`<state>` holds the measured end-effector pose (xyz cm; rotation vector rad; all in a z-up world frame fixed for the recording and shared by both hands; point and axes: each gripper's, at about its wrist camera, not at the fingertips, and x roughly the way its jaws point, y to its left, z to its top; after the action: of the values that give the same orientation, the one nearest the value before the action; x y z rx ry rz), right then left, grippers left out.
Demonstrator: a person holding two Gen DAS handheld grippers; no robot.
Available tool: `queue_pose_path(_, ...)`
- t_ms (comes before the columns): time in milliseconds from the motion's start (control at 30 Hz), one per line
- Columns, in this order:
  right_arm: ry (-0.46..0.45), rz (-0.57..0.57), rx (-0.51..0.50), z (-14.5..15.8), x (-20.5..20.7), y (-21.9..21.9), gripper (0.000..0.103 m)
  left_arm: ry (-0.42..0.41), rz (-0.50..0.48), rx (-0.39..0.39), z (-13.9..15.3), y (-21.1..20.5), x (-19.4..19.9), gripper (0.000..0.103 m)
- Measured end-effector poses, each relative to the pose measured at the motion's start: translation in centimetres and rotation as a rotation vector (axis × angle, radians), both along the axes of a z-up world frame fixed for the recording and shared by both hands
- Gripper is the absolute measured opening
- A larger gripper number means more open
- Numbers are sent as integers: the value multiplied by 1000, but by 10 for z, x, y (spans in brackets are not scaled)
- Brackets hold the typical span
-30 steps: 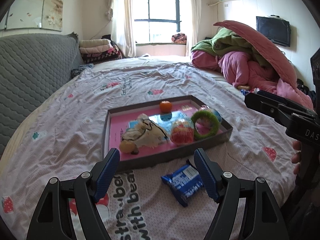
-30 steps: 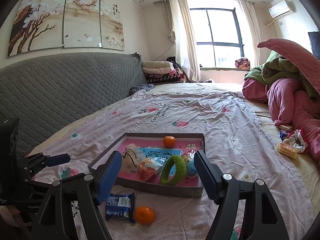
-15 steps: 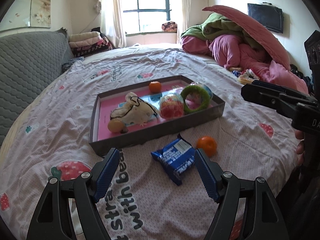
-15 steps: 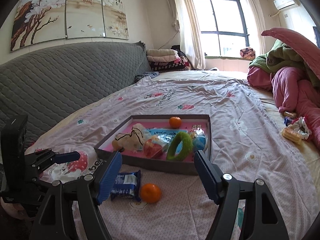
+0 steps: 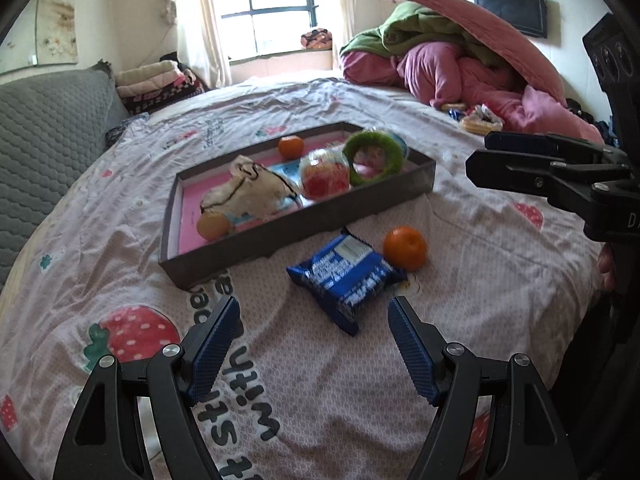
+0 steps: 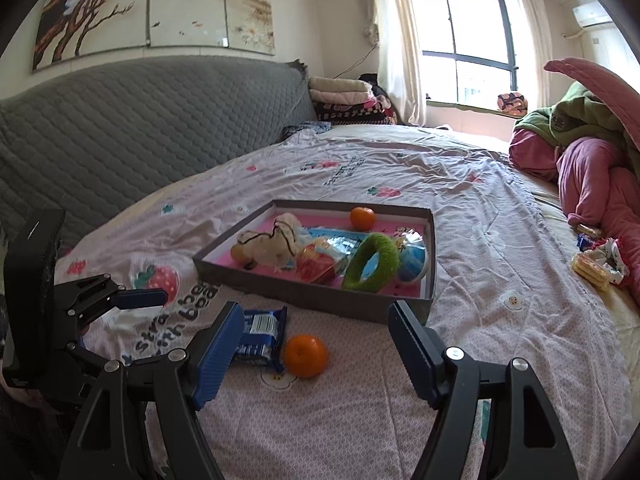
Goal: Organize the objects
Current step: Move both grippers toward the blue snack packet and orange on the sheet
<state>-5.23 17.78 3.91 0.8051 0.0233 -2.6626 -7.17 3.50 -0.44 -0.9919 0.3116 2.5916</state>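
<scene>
Several items (toys, fruit) in tray [image 5: 400, 196]

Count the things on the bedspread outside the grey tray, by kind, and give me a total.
Round orange tangerines: 1
Blue crinkly foil snack packets: 1
Total: 2, both lying on the pink patterned bedspread in front of the shallow grey cardboard tray.
</scene>
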Motion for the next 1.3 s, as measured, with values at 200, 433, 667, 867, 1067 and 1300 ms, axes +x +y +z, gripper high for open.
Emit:
queue_pose_path(200,-33,15,18,-9,0,-2,74,-40,0,-5,-14,-1,-2,78)
queue_pose_path(433,-98,16,48,-25,-5,-1,74,-67,-14,12,-19,-1,-4,78)
queue_pose_path(667,-173,18,59,-42,-10,1,74,-75,-12,0,-24,2,-8,78)
queue_pose_path(867,-221,7,90,-54,-16,-1,74,-96,-3,0,-31,4,-18,78)
queue_pose_path(1067,-258,13,125,-64,-19,-5,74,-97,-1,-4,-35,8,-24,78)
queue_pose_path(1300,-297,1,130,-74,-26,-6,74,-85,4,-13,-36,12,-31,78)
